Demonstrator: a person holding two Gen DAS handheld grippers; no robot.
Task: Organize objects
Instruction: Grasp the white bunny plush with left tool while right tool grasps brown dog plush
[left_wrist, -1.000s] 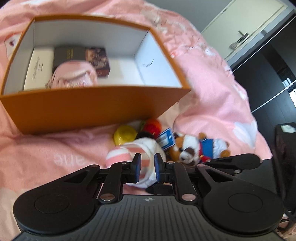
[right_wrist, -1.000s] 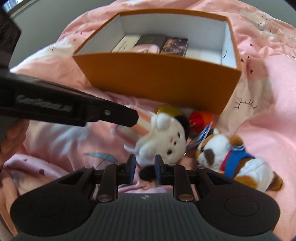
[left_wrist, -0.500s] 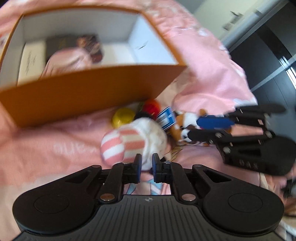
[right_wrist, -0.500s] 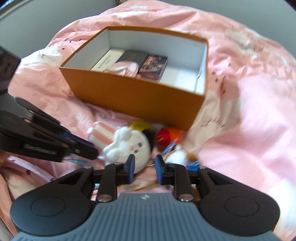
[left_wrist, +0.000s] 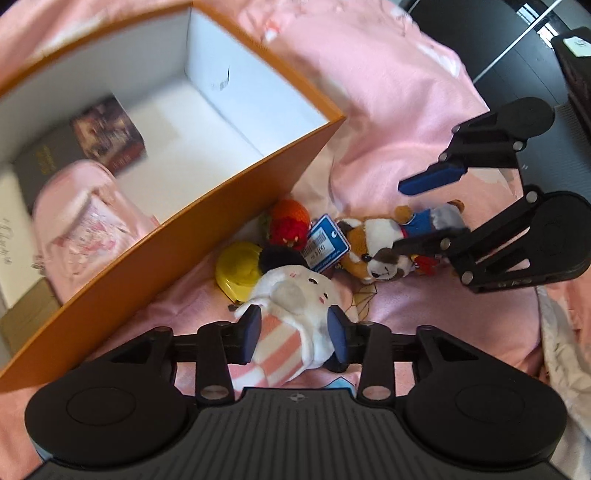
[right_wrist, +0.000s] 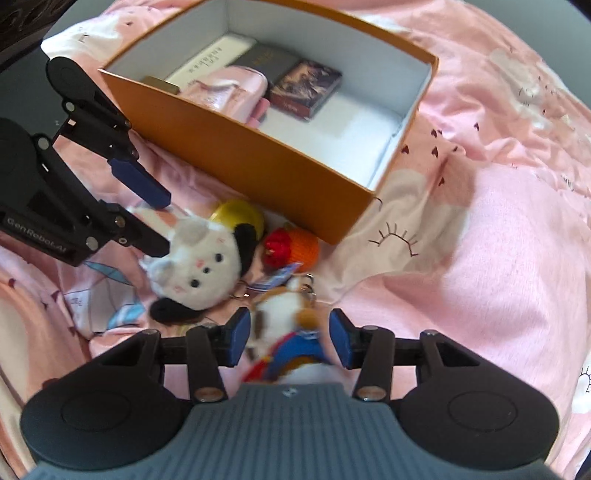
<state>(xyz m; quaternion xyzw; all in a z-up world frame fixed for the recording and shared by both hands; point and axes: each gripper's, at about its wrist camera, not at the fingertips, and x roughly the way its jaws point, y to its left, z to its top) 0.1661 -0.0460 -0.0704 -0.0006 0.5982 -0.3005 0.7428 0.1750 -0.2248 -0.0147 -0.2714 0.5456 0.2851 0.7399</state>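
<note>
Left gripper (left_wrist: 293, 334): low centre of the left wrist view, jaws opening, straddling the white rabbit plush (left_wrist: 295, 295) at its pink-striped part; pads beside it, not pressing.
Right gripper (right_wrist: 288, 338): low centre of the right wrist view, jaws opening around the brown-and-white dog plush (right_wrist: 286, 314); this part is blurred, so contact is hard to judge, probably none.
Nearby clutter: yellow toy (left_wrist: 238, 267), red-orange knitted toy (left_wrist: 290, 221) and a blue tag (left_wrist: 325, 245) lie touching the plushes, middle of frame.
Orange box (left_wrist: 207, 236): upper left, open, holding books and a pink pouch (left_wrist: 86, 225).
Risk, snagging: the dog's key ring (right_wrist: 308, 288) may drag the tag or a neighbour along.
Risk, weak grip: closing on soft plush edges may let a toy slip.
Risk, collision: both grippers work close together and could knock.
</note>
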